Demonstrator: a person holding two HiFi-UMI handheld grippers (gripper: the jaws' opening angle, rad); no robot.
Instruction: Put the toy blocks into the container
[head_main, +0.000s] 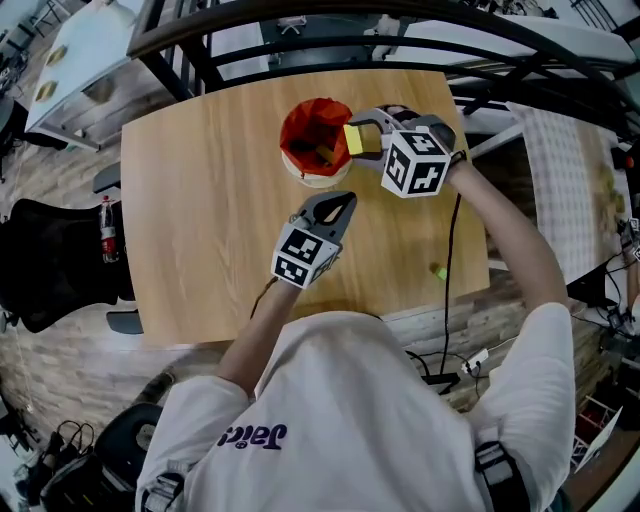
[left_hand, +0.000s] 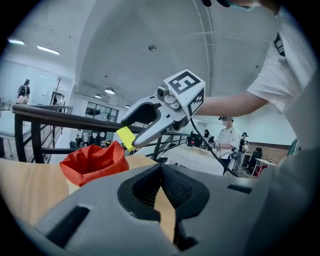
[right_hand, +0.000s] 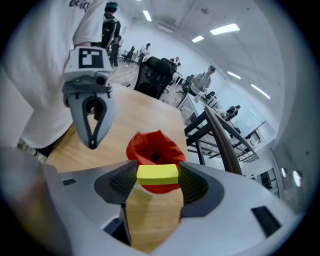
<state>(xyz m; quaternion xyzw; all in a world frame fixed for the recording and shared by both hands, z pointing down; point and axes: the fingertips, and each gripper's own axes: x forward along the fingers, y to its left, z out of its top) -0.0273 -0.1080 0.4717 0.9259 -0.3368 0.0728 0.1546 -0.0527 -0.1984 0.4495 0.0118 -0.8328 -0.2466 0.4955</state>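
Jaws of right gripper (right_hand: 157, 176) on one yellow block (right_hand: 157, 173), one container (right_hand: 136, 146) near

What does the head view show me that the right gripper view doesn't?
Only the head view: a small green block lying loose on the table near its right edge. Only the right gripper view: both pads of the right gripper pressed on the ends of the yellow block. Both: the container with its red lining, the yellow block held near its rim, and the shut left gripper.
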